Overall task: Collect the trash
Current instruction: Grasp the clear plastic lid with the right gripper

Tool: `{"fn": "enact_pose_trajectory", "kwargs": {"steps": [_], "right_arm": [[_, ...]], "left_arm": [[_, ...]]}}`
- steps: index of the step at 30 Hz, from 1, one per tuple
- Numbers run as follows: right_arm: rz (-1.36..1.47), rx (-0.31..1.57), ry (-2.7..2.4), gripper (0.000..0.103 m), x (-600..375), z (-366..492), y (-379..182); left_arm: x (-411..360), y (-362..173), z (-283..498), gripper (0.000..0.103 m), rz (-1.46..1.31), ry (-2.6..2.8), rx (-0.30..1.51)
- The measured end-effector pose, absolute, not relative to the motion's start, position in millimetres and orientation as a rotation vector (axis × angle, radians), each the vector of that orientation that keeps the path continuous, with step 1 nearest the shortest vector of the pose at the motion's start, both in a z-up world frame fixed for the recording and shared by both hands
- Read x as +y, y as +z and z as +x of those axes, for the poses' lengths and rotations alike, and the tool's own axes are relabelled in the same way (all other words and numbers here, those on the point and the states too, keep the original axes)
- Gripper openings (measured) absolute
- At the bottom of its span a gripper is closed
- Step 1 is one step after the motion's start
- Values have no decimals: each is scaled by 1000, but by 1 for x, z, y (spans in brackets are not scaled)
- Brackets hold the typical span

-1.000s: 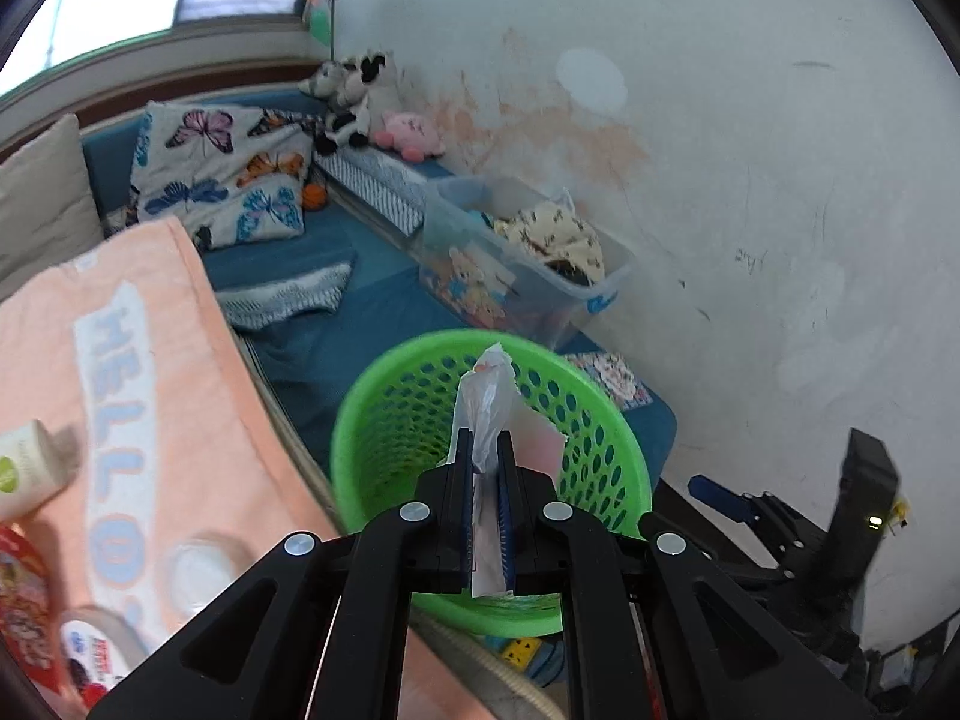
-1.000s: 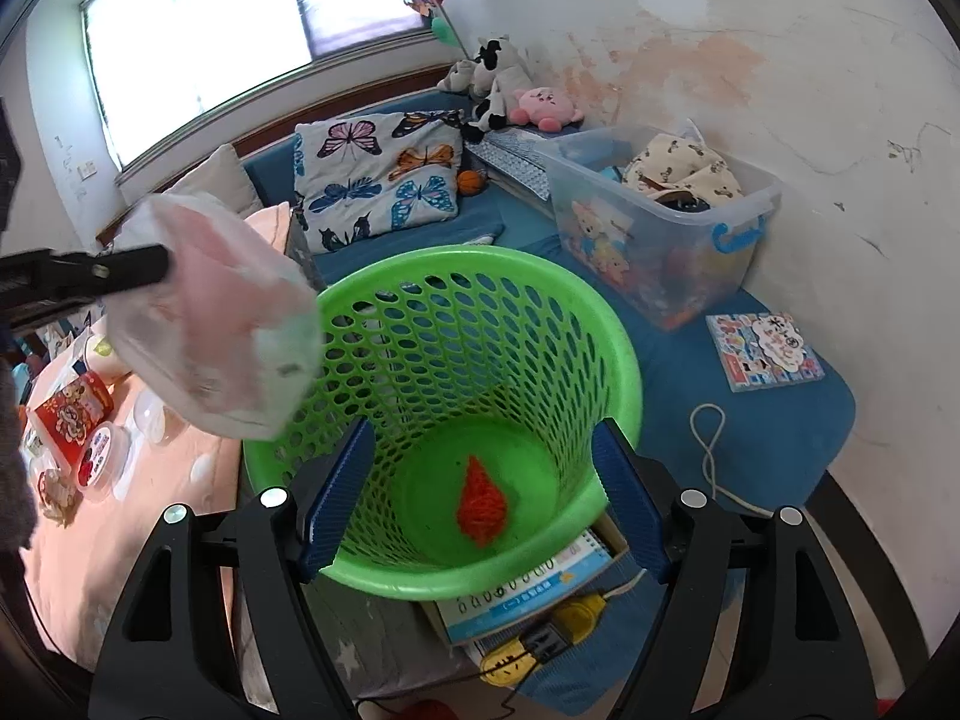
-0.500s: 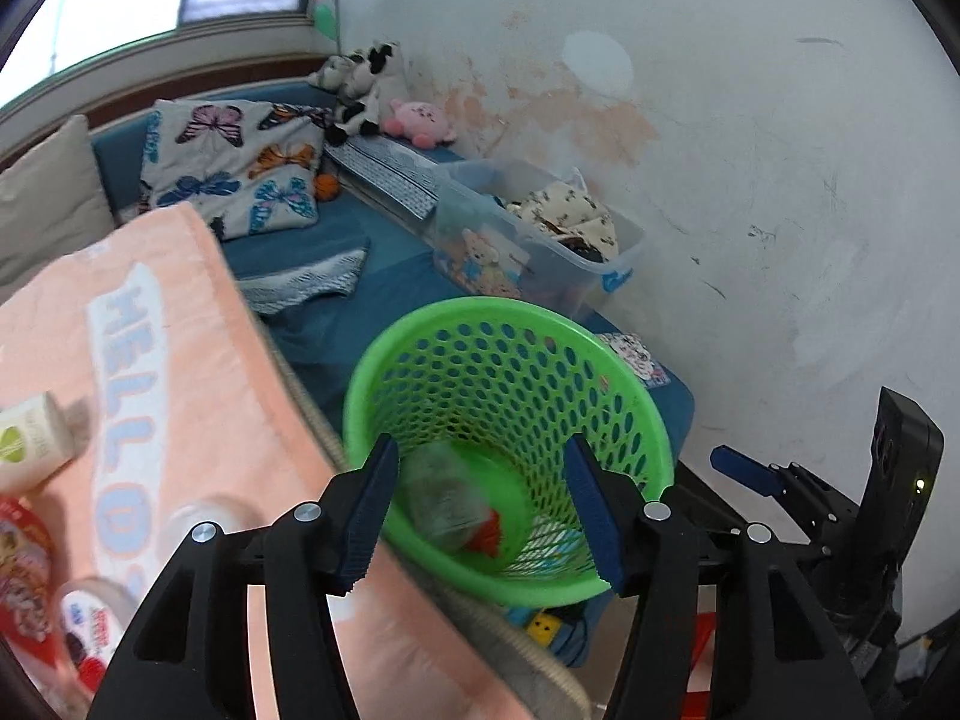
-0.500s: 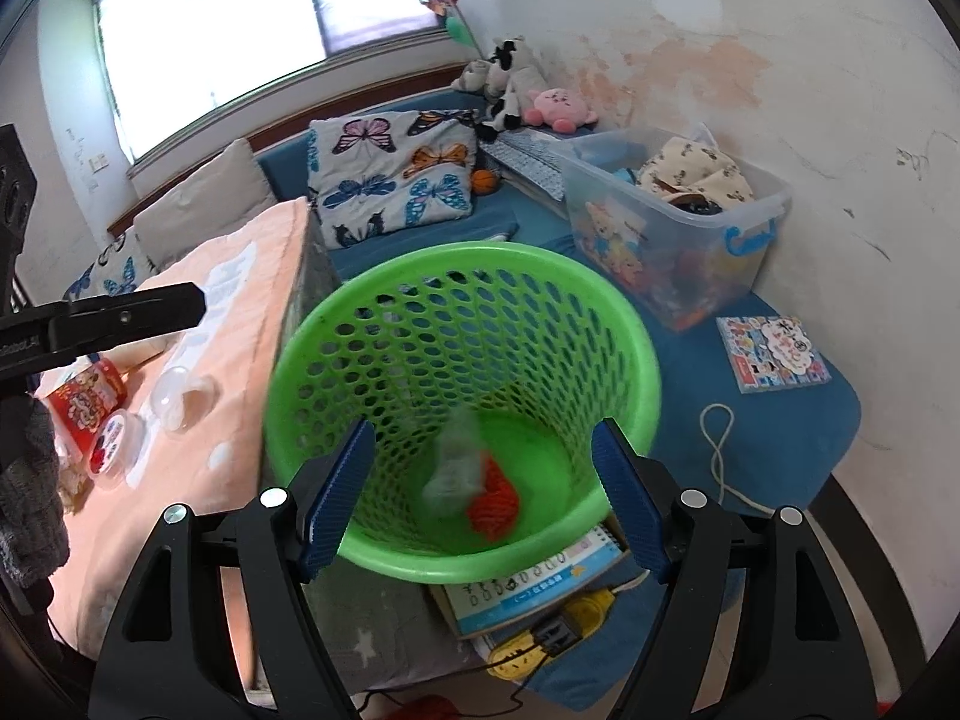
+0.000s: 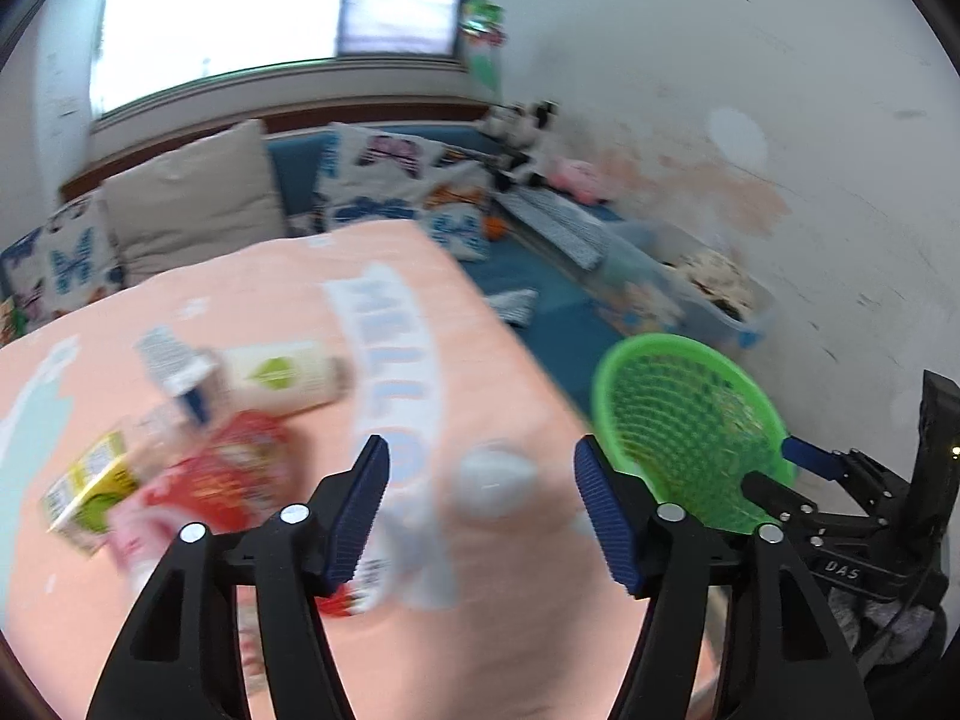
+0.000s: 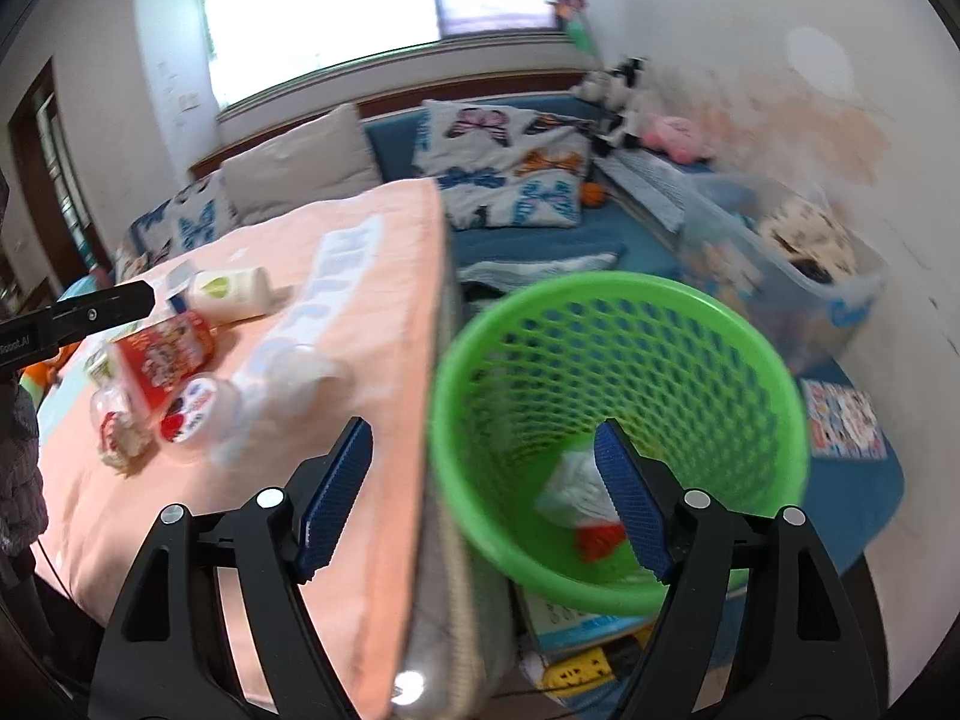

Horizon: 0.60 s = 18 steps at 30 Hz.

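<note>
The green mesh basket stands on the floor beside the peach-clothed table; a crumpled white bag and a red net lie in it. My right gripper hovers over the basket's near rim, jaws opening, nothing between them. My left gripper hangs above the table, jaws opening and empty, with the basket to its right. On the table lie a white bottle, a red packet, a yellow-green carton and a clear cup. The picture is blurred.
A clear storage box with clothes sits against the stained wall. Butterfly pillows and plush toys lie on the blue mat behind. A picture book is right of the basket, a yellow power strip below it.
The left gripper opened and let go of the white bag, which fell into the basket. Both grippers then swung left, the left one from over the basket to over the table.
</note>
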State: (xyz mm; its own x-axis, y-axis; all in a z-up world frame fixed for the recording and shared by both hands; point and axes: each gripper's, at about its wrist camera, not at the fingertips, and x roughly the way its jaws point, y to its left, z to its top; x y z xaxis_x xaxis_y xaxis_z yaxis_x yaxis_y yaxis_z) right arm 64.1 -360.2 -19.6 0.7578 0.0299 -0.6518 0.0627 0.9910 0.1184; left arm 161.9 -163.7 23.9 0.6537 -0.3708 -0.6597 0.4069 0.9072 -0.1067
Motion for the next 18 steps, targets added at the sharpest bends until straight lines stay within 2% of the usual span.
{"fn": "enact_pose_trajectory", "kwargs": {"steps": [8,18], "right_arm": [[69,742,115,78,-304,97,-23],[-28,800,210,78,-250,148,-44]], "left_arm": [[-83,28,169,68,-16,-278,728],[-27,24,186,71,-87,-209,756]]}}
